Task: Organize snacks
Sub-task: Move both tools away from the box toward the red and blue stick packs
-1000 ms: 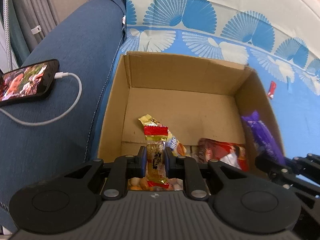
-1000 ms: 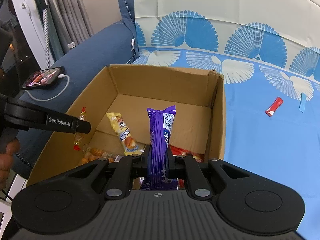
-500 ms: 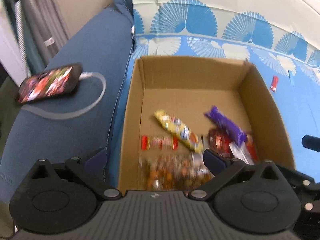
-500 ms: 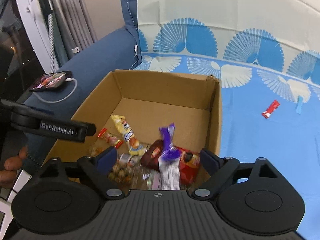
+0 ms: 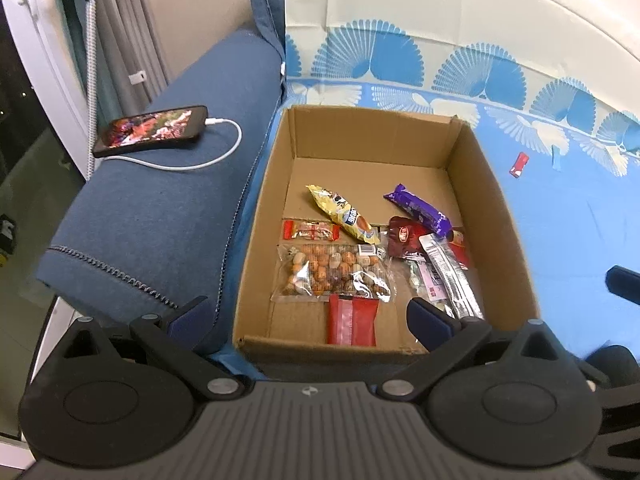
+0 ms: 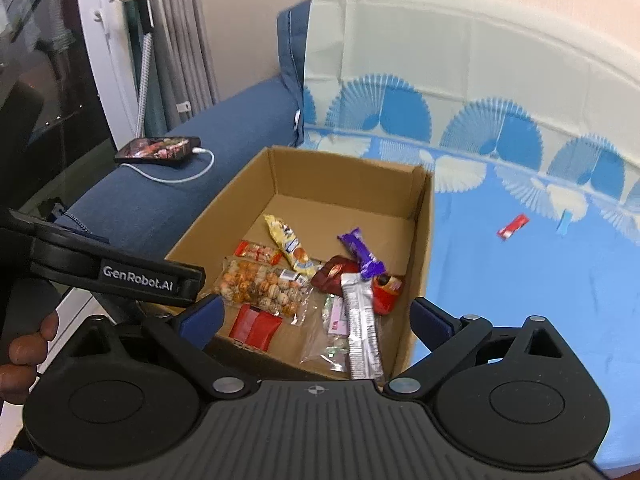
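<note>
Now both released: left hand-held gripper (image 5: 308, 320) and right hand-held gripper (image 6: 316, 316), jaws just opened wide, nothing between them; purple bar (image 5: 418, 210) lies in the cardboard box (image 5: 496, 216).

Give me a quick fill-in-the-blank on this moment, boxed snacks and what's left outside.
1. The purple bar lies inside the cardboard ____.
2. A small red packet lies outside it on the ____ patterned cover.
3. The phone rests on the sofa's ____ with a white cable plugged in.
4. The left gripper and right gripper each hold ____.

Missing: box; blue; armrest; nothing
</note>
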Motion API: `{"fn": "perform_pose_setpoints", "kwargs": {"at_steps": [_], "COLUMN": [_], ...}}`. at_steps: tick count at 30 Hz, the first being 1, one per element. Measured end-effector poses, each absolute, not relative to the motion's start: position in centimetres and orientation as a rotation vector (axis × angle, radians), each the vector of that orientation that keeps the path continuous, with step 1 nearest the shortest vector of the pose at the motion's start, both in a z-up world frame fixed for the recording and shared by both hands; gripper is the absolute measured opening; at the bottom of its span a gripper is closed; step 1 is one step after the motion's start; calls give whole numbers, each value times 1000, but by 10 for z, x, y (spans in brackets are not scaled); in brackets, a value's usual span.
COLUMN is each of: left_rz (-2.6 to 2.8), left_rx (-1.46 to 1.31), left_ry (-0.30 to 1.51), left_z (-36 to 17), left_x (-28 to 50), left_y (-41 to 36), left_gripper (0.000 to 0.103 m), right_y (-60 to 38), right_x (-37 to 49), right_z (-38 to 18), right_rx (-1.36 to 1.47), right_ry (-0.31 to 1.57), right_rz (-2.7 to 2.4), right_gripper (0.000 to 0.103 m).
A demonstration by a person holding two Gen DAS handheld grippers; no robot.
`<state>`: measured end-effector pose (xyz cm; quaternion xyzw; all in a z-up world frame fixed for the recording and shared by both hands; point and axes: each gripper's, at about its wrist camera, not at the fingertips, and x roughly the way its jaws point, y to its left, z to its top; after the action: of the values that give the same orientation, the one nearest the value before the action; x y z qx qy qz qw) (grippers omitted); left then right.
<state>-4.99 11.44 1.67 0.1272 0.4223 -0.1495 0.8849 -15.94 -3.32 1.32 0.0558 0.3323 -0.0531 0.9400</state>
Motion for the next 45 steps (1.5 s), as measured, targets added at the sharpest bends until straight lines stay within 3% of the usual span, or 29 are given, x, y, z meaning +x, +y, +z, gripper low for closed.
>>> {"fn": "perform_pose_setpoints", "kwargs": {"at_steps": [22, 45], "left_rz": [-311, -371], "left_rx": [308, 420], "left_ry": [724, 751], "left_z": [55, 49], "left_x": [-127, -132], "left_y": [113, 65], "left_gripper": [103, 103], "right_y": [-30, -70], "right_x": [-231, -255], "right_z": [41, 34], "right_rx": [123, 200], "right_ry": [527, 509], "right_rz": [-138, -197], "right_gripper": [102, 103]}}
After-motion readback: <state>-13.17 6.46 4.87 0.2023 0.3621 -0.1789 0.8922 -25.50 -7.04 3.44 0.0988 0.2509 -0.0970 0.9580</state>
